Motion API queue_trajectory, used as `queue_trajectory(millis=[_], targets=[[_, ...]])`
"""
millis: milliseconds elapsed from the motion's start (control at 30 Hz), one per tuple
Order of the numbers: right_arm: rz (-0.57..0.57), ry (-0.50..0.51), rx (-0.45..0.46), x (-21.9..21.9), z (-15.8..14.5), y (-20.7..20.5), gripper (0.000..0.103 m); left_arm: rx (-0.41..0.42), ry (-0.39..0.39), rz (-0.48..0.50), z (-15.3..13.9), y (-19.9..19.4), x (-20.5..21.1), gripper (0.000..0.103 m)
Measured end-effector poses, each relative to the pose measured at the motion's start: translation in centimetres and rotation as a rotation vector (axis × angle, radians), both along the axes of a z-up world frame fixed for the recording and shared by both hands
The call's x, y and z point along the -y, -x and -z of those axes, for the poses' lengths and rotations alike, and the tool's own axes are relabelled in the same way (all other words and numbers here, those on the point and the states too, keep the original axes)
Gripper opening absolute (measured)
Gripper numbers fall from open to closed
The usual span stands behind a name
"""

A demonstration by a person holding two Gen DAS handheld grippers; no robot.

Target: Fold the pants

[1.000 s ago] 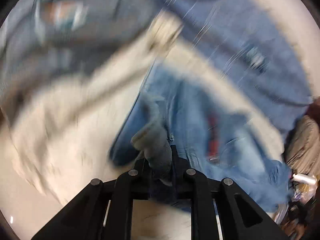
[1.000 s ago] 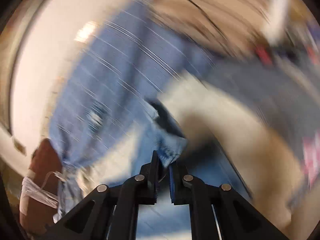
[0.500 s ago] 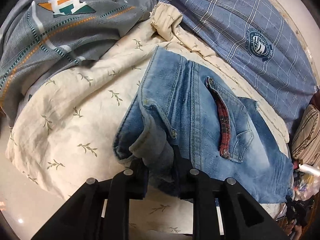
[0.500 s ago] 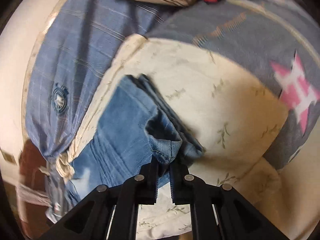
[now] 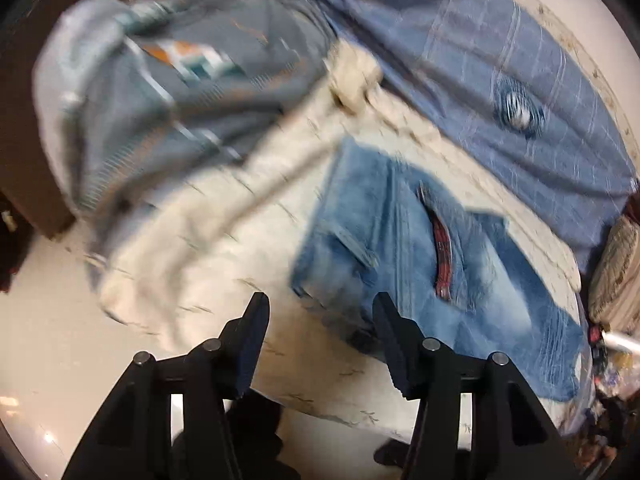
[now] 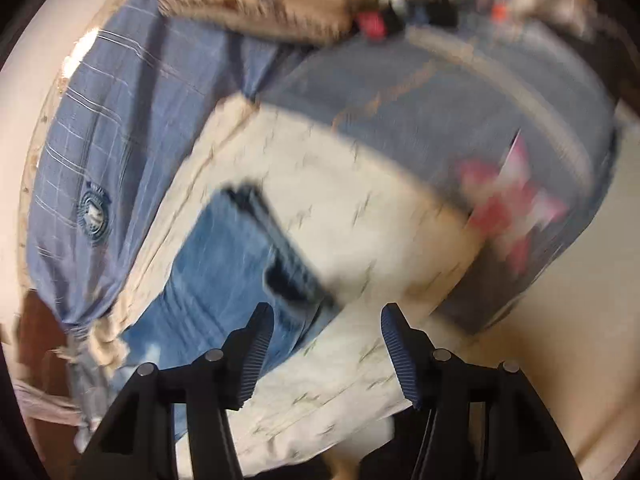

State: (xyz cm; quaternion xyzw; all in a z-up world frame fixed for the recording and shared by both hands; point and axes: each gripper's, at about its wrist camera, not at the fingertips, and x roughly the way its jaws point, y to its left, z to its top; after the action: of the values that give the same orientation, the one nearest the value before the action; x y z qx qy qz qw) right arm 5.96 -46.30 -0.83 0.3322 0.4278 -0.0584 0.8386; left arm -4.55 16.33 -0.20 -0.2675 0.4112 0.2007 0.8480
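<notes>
The blue denim pants (image 5: 424, 264) lie folded on a cream leaf-print cloth (image 5: 224, 240), with a red plaid pocket lining (image 5: 443, 256) showing. My left gripper (image 5: 320, 312) is open and empty, just in front of the waistband end. In the right wrist view the pants (image 6: 228, 264) lie folded on the cream cloth (image 6: 360, 208), dark folded edge to the right. My right gripper (image 6: 326, 320) is open and empty, just in front of the pants' near corner.
A grey printed garment (image 5: 160, 92) and a blue checked garment (image 5: 500, 72) lie beyond the cream cloth. In the right wrist view the grey garment (image 6: 460, 120) has a pink star print, and the blue checked garment (image 6: 120, 128) lies left. Striped fabric (image 6: 256, 4) and clutter lie behind.
Both grippers have opened and let go of the pants and pulled back a little. The pants now lie folded on the cream cloth.
</notes>
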Motion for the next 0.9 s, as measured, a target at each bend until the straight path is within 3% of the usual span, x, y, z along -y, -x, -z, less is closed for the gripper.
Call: queue_trajectory(millis=[67,133,200,233,300,333,367,400,533,600,633,700,767,867,900], targets=[[-0.057,-0.026,0.102,-0.8,-2.3,-0.5,0.06,0.065,-0.053,-0.027,-2.0,0.3,0.3,0.055],[-0.162,-0.059,0.151,-2.9,-3.1,-1.9,0.061,0.135,-0.069,0.015,-3.4,-0.6,1.3,0.057],[-0.251,-0.103,0.136,-5.0,-1.6,-4.1,0.062,0.159,-0.069,0.098,-3.6,-2.7,2.8,0.061],[-0.27,-0.099,0.069,-5.7,0.4,-5.4,0.062,0.154,-0.076,0.14,-3.3,-3.9,3.7,0.062],[-0.249,-0.047,-0.068,-6.1,4.3,-7.0,0.062,0.035,-0.18,0.188,-0.7,-6.7,5.2,0.063],[-0.235,-0.051,-0.079,-5.9,5.5,-7.2,0.055,-0.125,-0.209,0.185,2.1,-8.1,5.2,0.063],[-0.228,-0.033,-0.063,-6.0,4.8,-7.1,0.055,-0.282,-0.18,0.181,5.7,-9.2,4.5,0.065],[-0.228,-0.011,-0.077,-6.2,3.9,-7.2,0.055,-0.295,-0.152,0.177,6.9,-9.2,3.9,0.067],[-0.293,0.133,0.044,-9.2,-3.0,-7.8,0.06,-0.197,-0.221,0.151,2.6,-7.6,4.5,0.069],[-0.348,0.168,0.136,-12.7,-6.0,-9.1,0.071,-0.122,-0.251,0.157,0.3,-7.3,5.1,0.069],[-0.407,0.168,0.182,-15.1,-7.1,-9.9,0.08,-0.045,-0.256,0.155,-1.1,-7.1,5.4,0.07],[-0.568,0.167,0.212,-20.7,-8.0,-12.0,0.082,0.018,-0.299,0.166,-1.9,-7.3,6.1,0.081],[-0.782,0.172,0.19,-27.7,-7.5,-14.3,0.082,-0.027,-0.374,0.173,-0.6,-8.7,6.6,0.083],[-1.008,0.237,0.144,-36.6,-5.1,-16.9,0.082,-0.184,-0.322,0.191,5.0,-10.7,5.3,0.083],[-1.044,0.255,0.131,-38.5,-4.2,-17.8,0.082,-0.175,-0.3,0.19,6.0,-10.7,4.9,0.085]])
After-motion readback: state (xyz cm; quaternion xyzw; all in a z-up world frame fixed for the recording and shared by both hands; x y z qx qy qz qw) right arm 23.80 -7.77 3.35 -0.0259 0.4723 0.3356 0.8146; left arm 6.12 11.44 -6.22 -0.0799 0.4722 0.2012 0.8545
